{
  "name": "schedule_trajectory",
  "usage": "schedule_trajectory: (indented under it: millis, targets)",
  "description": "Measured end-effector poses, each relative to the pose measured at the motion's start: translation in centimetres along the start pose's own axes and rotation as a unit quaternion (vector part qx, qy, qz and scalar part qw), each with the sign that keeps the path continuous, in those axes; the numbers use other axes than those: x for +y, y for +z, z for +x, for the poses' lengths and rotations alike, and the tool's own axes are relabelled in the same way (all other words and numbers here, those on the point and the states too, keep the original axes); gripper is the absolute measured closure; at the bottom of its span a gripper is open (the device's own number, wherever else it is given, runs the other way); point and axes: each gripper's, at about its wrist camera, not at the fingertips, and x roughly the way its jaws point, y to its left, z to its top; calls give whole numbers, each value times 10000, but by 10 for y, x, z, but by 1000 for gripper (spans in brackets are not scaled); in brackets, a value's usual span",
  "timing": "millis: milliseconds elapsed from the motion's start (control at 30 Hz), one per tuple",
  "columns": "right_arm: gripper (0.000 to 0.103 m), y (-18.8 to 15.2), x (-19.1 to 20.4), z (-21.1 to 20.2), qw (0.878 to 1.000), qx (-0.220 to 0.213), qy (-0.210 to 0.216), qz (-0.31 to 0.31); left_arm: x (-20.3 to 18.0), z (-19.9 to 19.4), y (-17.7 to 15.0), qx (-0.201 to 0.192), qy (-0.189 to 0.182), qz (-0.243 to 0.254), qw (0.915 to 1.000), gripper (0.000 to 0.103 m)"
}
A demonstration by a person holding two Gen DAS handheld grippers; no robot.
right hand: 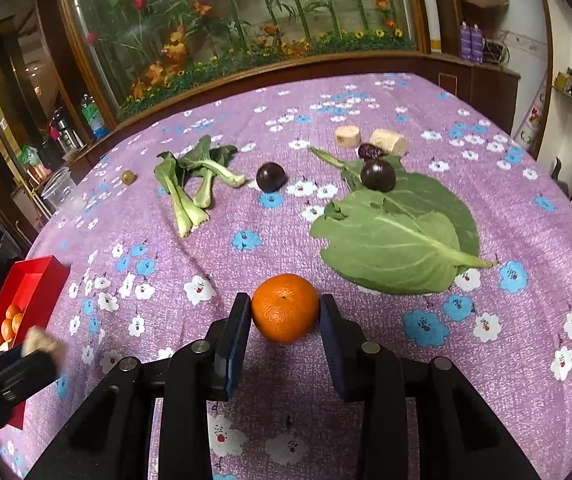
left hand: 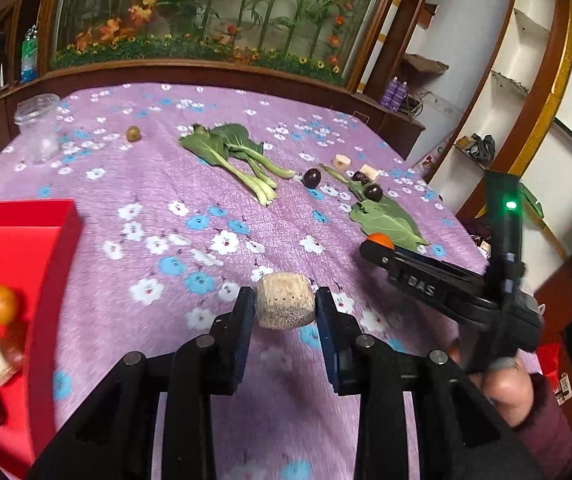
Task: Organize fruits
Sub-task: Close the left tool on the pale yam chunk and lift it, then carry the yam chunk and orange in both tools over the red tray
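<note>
Item one: our left tongs [left hand: 285,306] are clamped on a pale, pitted stem chunk [left hand: 285,300], held above the cloth. The red tray [left hand: 26,248] lies to their left, with oranges [left hand: 1,304] inside.

Item two: our right tongs [right hand: 285,309] grip a mandarin [right hand: 285,307] squarely across its middle. Ahead of them lie a large green leaf [right hand: 398,240], two dark plums [right hand: 271,177] and bok choy [right hand: 190,188].

Handling note: we judge both loads bound for the tray. We carry level, keep pressure even, and lower inside the rim before loosening.
</note>
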Motion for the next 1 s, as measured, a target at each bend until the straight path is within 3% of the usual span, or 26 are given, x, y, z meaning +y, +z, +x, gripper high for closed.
schedule_trajectory:
  millis: [167, 467, 800, 1000]
  targets:
    - [66, -5, 9, -22, 9999, -99, 45, 19, 9, -36, -7, -212, 49, -73, 9997, 73]
    - [66, -37, 45, -61, 9993, -75, 355, -75, 32, -59, -17, -294, 126, -385, 9987, 73]
    - [65, -59, 96, -74, 9967, 23, 722, -366, 61, -84, -28, -460, 904, -498, 9936, 73]
    - [65, -69, 123, -75, 9945, 124, 873, -571, 78, -97, -29, -572, 1112, -637, 9901, 73]
